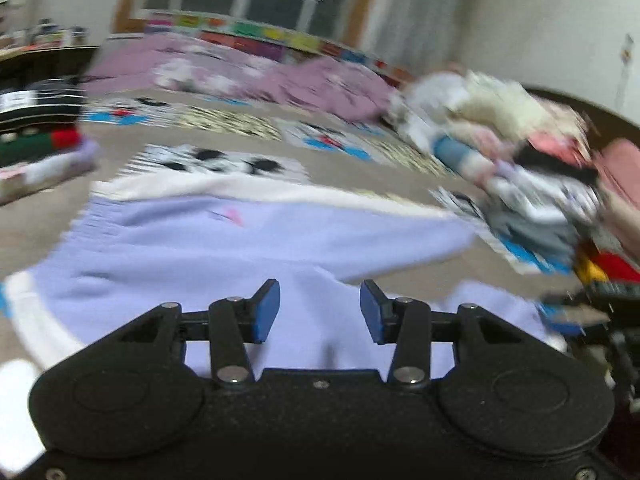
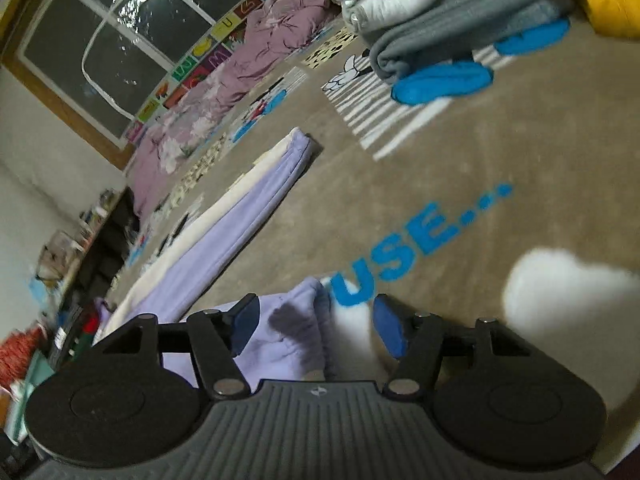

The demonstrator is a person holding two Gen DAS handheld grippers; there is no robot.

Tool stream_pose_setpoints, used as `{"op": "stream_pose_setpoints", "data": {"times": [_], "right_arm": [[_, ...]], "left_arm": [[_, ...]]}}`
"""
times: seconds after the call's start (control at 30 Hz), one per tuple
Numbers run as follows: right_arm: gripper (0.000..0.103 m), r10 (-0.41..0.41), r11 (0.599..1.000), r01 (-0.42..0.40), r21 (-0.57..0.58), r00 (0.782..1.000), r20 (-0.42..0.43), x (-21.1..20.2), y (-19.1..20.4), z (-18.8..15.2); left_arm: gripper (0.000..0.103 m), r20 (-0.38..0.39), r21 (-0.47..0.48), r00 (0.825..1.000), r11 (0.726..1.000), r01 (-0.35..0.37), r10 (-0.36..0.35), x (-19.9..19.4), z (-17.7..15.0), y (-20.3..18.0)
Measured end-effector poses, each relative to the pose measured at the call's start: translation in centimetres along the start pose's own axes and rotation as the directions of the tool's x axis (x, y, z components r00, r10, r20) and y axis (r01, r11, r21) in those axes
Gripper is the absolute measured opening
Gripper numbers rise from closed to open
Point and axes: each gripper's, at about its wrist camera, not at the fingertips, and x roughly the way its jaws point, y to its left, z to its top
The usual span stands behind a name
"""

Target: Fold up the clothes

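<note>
A lavender and cream garment (image 1: 224, 240) lies spread on the tan printed bedspread (image 1: 248, 148). My left gripper (image 1: 320, 308) is open just above its near part, holding nothing. In the right wrist view the same garment (image 2: 224, 236) stretches away as a long folded strip. My right gripper (image 2: 316, 324) is open, with a bunched lavender end of the garment (image 2: 296, 332) lying between its blue pads (image 2: 390, 330). The left view is motion-blurred.
A heap of unfolded clothes (image 1: 516, 160) is on the right; it also shows in the right wrist view (image 2: 452, 20). A stack of folded clothes (image 1: 44, 148) sits at the left. A purple quilt (image 1: 256, 76) lies under the window.
</note>
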Motion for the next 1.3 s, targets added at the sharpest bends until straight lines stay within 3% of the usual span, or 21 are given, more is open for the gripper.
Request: {"op": "stream_pose_setpoints", "data": {"times": [0.13, 0.4, 0.47, 0.5, 0.53, 0.67, 0.83, 1.0, 1.07, 1.13, 1.2, 1.3], "right_arm": [[0.065, 0.037, 0.998, -0.038, 0.051, 0.999, 0.017, 0.1, -0.4, -1.0], [0.064, 0.096, 0.978, -0.102, 0.182, 0.994, 0.043, 1.0, -0.4, -2.2], [0.046, 0.124, 0.954, -0.136, 0.266, 0.99, 0.063, 1.4, -1.2, -2.4], [0.019, 0.135, 0.946, -0.145, 0.291, 0.989, 0.054, 1.6, -1.5, -2.6], [0.015, 0.142, 0.94, -0.151, 0.306, 0.989, 0.05, 1.8, -1.6, -2.9], [0.014, 0.186, 0.935, -0.235, 0.264, 0.962, 0.2, -1.5, -1.2, -3.5], [0.013, 0.092, 0.974, -0.13, 0.186, 0.976, 0.199, -3.3, -2.8, -3.2], [0.013, 0.016, 0.975, -0.051, 0.217, 0.987, 0.161, -3.6, -5.3, -3.2], [0.018, 0.033, 0.972, -0.07, 0.224, 0.985, 0.167, -3.8, -5.4, -3.5], [0.049, 0.052, 0.975, -0.087, 0.204, 0.983, 0.173, -3.7, -4.8, -3.7], [0.066, 0.06, 0.985, -0.083, 0.149, 0.986, 0.153, -2.7, -3.6, -3.3], [0.065, 0.051, 0.997, -0.059, 0.059, 0.991, 0.121, -1.2, -1.9, -2.9]], "left_arm": [[0.042, -0.086, 0.088, 0.996, 0.996, 0.024, -0.016, 1.5, -1.3, -2.0], [0.042, -0.179, 0.105, 0.984, 0.994, -0.007, 0.025, 3.3, -2.6, -2.4], [0.042, -0.182, 0.122, 0.983, 0.993, -0.011, 0.033, 3.4, -2.9, -2.6], [0.042, -0.181, 0.13, 0.983, 0.991, -0.013, 0.036, 3.3, -3.0, -2.6], [0.042, -0.179, 0.138, 0.983, 0.99, -0.014, 0.039, 3.2, -3.1, -2.7], [0.044, -0.181, 0.148, 0.983, 0.989, -0.006, 0.033, 2.9, -3.4, -2.7], [0.051, -0.196, 0.164, 0.981, 0.986, 0.027, 0.006, 2.8, -3.4, -2.5], [0.054, -0.207, 0.291, 0.978, 0.955, 0.051, 0.011, 2.2, -3.8, -3.4], [0.054, -0.184, 0.301, 0.983, 0.952, 0.05, 0.007, 1.9, -3.7, -3.5], [0.054, -0.159, 0.284, 0.987, 0.958, 0.032, 0.014, 1.9, -3.3, -3.3], [0.054, -0.134, 0.258, 0.991, 0.966, 0.008, 0.027, 1.9, -2.8, -2.9], [0.054, -0.115, 0.191, 0.993, 0.981, -0.009, 0.031, 2.2, -2.2, -1.9]]}}
